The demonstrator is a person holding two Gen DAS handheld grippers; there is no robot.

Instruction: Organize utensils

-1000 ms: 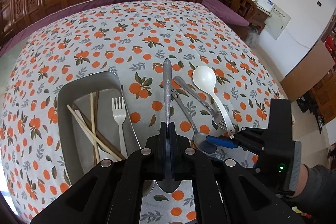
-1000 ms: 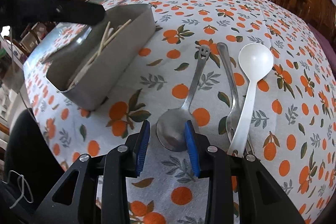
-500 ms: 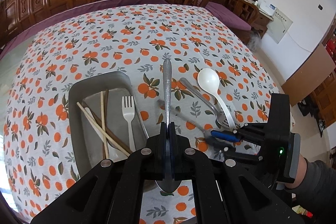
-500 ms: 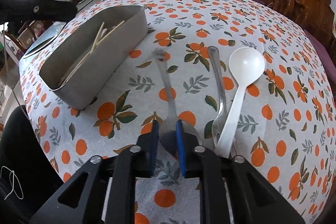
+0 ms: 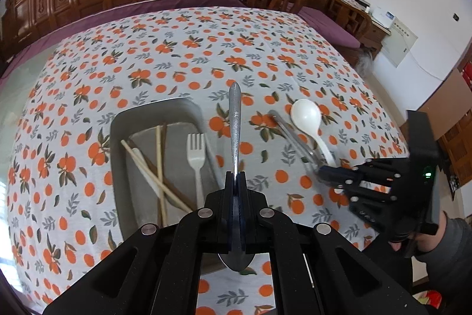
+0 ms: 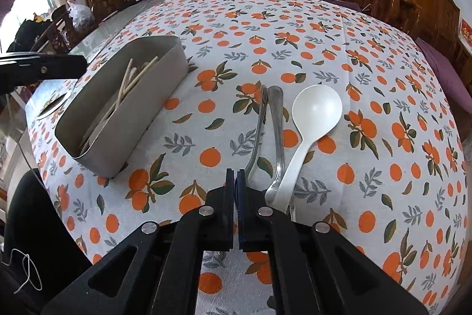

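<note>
- The left gripper (image 5: pixel 236 179) is being held closed on a steel spoon (image 5: pixel 235 120). The neck of the spoon is being pinched between the pads, the handle is pointing forward over the tablecloth (image 5: pixel 177 55), and the bowl is hanging behind the fingers.
- This spoon is being carried just beside the right wall of the metal tray (image 5: pixel 114 155), probably so that it can be lowered in lengthwise next to what the tray already holds.
- Chopsticks (image 5: pixel 159 155) and a white fork (image 5: pixel 196 155) are lying in the tray along its length. The sorting is therefore judged to be partly done.
- The right gripper (image 6: pixel 236 179) is being held with its jaws pressed together. A second steel spoon (image 6: pixel 258 126) is standing on its edge and running to the fingertips, so it appears to be pinched by its bowl, though the contact itself is being hidden by the fingers.
- A grip by the bowl is probably being used because that end lies nearest the hand and offers the pads a broad, thin face.
- A metal fork (image 6: pixel 275 123) and a white soup spoon (image 6: pixel 317 108) are being left side by side on the cloth, touching near their lower ends and well apart from the tray.
- Slipping is being risked, since thin, smooth steel is being held at one end only.
</note>
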